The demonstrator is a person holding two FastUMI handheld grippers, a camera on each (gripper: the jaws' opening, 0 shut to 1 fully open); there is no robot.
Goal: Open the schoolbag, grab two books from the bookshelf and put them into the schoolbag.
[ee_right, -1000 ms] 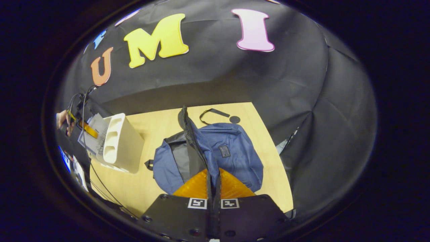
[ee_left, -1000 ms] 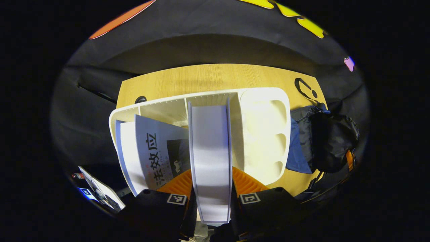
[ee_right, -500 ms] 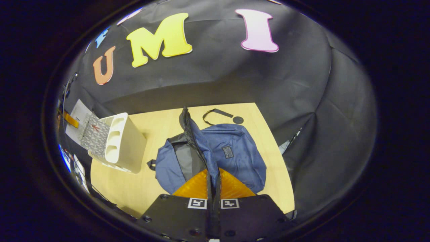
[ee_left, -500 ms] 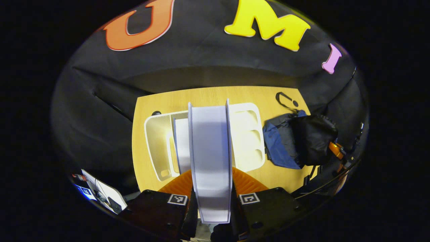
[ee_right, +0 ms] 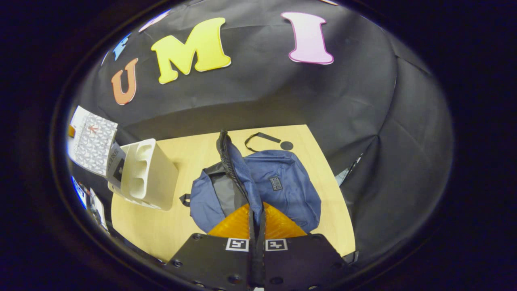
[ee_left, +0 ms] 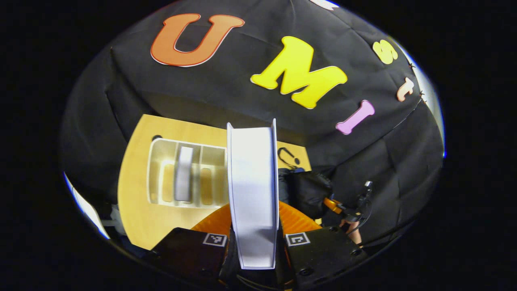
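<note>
White book (ee_left: 253,194) sits clamped in the left gripper (ee_left: 254,238) above the bookshelf (ee_left: 161,178), while the right gripper (ee_right: 256,226) pinches the blue schoolbag's (ee_right: 282,190) flap.

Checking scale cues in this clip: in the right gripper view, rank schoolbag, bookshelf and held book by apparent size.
1. schoolbag, largest.
2. bookshelf.
3. book, smallest, though it sits at the warped edge, so unsure.
</note>
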